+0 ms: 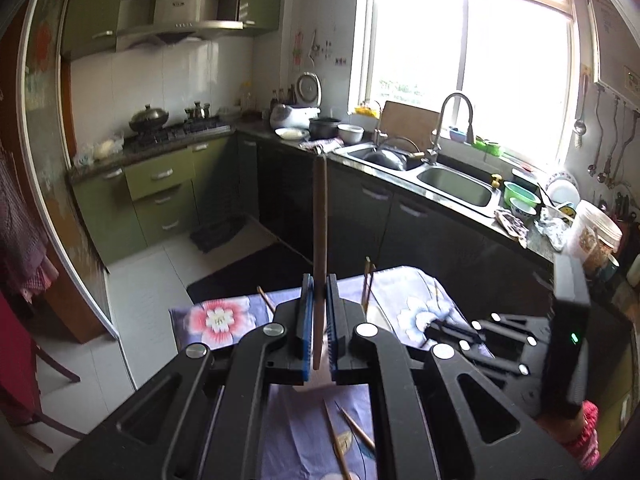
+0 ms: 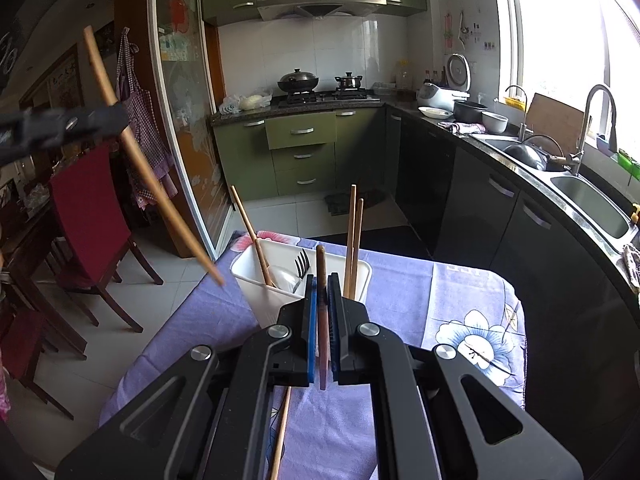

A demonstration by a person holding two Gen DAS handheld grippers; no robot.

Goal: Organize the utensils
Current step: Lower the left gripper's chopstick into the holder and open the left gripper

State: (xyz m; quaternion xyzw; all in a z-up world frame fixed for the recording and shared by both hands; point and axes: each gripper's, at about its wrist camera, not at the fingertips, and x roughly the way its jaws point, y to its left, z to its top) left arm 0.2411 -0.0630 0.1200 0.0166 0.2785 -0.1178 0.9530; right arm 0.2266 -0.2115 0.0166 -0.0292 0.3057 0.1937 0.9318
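Note:
My left gripper [image 1: 320, 280] is shut on a long pale wooden chopstick [image 1: 320, 216] that stands nearly upright, high above the table. In the right wrist view that left gripper [image 2: 114, 114] hangs at the upper left with its chopstick [image 2: 160, 196] slanting down toward the table's left edge. My right gripper [image 2: 322, 280] is shut on a darker brown chopstick [image 2: 321, 264], just in front of the white utensil holder [image 2: 252, 280]. The holder contains upright chopsticks [image 2: 352, 232], a fork [image 2: 301, 261] and a spoon. Loose chopsticks [image 1: 336, 436] lie on the purple floral cloth [image 2: 452, 296].
A red chair [image 2: 88, 208] stands left of the table. Dark cabinets and a counter with a double sink [image 2: 592, 196] run along the right. A glass sliding door [image 2: 180, 120] is beyond the table's far-left corner. Another loose chopstick [image 2: 280, 432] lies under my right gripper.

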